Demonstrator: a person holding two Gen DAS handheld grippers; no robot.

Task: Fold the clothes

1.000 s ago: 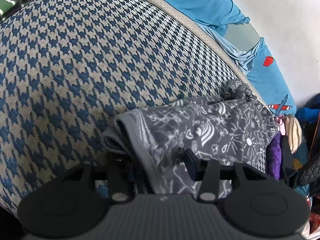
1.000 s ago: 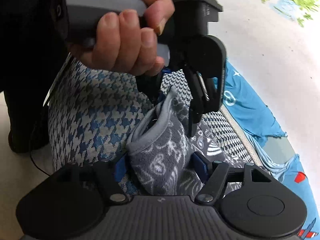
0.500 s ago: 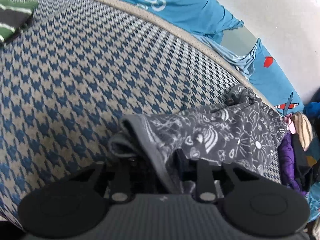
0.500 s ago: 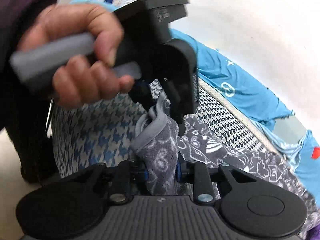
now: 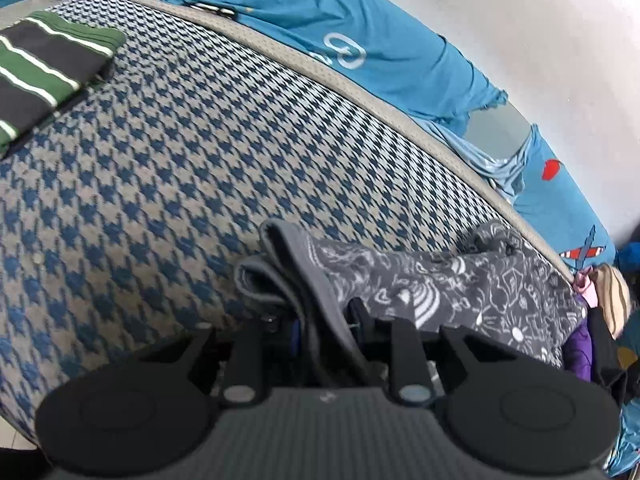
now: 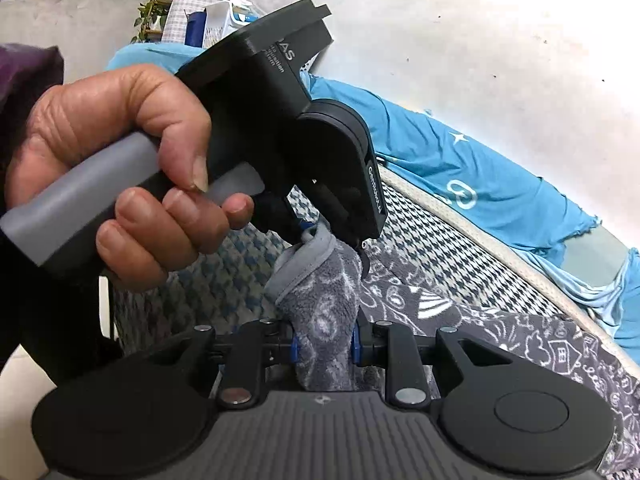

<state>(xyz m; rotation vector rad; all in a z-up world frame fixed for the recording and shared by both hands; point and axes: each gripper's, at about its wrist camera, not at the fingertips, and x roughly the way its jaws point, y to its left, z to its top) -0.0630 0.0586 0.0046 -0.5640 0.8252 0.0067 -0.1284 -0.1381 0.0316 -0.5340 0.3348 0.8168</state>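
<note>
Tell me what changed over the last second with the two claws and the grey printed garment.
Both claws closed on the edge of the grey fleece garment with white doodle print: the left claw and the right claw stood open around it a second ago. That edge has lifted slightly. The houndstooth cover and folded striped garment stayed put.

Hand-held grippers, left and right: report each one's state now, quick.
Left hand-held gripper: closed on the banded edge of the grey doodle-print fleece garment.
Right hand-held gripper: closed on a bunched fold of the same garment.
</note>
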